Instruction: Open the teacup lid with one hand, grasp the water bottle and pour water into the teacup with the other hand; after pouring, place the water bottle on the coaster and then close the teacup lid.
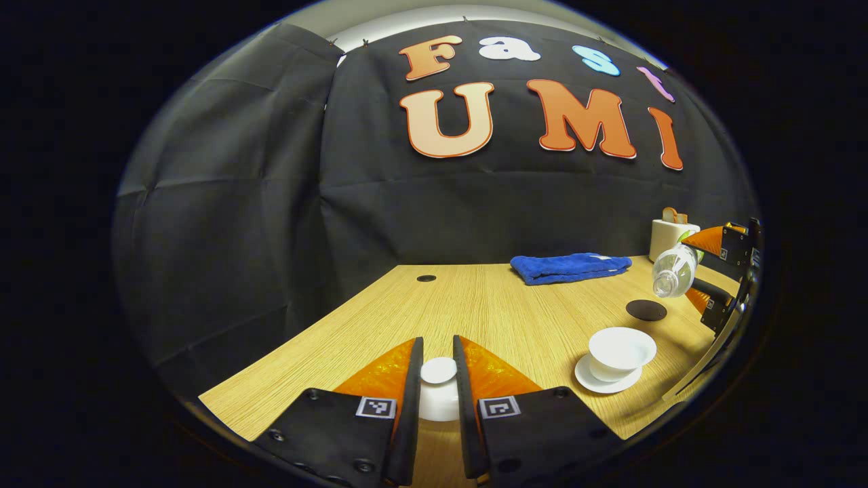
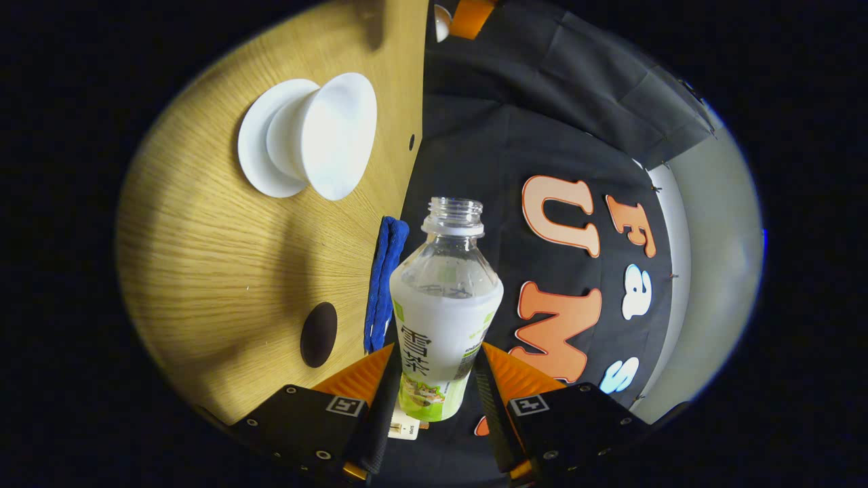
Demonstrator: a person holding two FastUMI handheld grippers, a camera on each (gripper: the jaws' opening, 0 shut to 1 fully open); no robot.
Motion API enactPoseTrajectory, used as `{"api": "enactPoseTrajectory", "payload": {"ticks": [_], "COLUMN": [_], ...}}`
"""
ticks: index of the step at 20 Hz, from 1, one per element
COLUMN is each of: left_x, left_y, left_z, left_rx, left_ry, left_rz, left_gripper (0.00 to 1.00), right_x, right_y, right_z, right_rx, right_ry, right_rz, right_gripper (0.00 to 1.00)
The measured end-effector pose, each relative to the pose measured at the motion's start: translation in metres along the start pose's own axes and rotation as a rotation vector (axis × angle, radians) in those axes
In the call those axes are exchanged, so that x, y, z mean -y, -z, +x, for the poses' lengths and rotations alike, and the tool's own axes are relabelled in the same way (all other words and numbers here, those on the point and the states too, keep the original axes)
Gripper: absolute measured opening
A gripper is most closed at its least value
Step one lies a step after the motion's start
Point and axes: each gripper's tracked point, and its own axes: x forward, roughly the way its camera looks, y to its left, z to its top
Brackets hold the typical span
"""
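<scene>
Clear plastic water bottle (image 2: 444, 305), uncapped, ribbed at the threaded neck, wrapped in a white and green label, clamped at its lower body between both orange ridged fingers of the right gripper (image 2: 434, 379). Tipped over with the long axis near level above the wooden table (image 1: 475, 305), open mouth aimed toward the teacup (image 1: 620, 352), as seen in the left gripper view. Liquid level hard to judge through the label.

White ceramic teacup, flared rim, uncovered, seated on a round white saucer (image 1: 590, 379); inside hidden. Dark round coaster (image 1: 645, 310) just behind it, bare and flat.

White domed teacup lid (image 1: 439, 386) pinched between the left gripper (image 1: 437, 379) fingers, low near the table's front edge, well apart from the cup.

Folded blue towel (image 1: 569, 266) farther back; a white box-shaped container (image 1: 668, 237) at the far corner.
</scene>
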Motion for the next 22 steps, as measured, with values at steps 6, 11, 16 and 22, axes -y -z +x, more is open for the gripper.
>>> {"api": "enactPoseTrajectory", "payload": {"ticks": [6, 11, 16, 22], "left_x": [-0.006, -0.005, -0.012, -0.015], "left_y": [0.003, 0.001, 0.004, 0.005], "left_z": [0.0, 0.0, -0.002, -0.003], "left_rx": [-0.009, -0.002, -0.01, -0.014], "left_ry": [-0.003, 0.002, -0.01, -0.008], "left_rz": [-0.004, -0.013, -0.008, -0.027], "left_gripper": [0.31, 0.31, 0.31, 0.34], "right_x": [0.008, 0.013, 0.026, 0.04], "right_y": [-0.004, -0.003, -0.005, -0.006], "right_z": [0.002, 0.003, 0.005, 0.017], "right_rx": [0.039, 0.05, 0.062, 0.084], "right_ry": [0.033, 0.046, 0.077, 0.12], "right_rz": [-0.109, -0.152, -0.188, -0.25], "right_gripper": [0.63, 0.63, 0.63, 0.63]}}
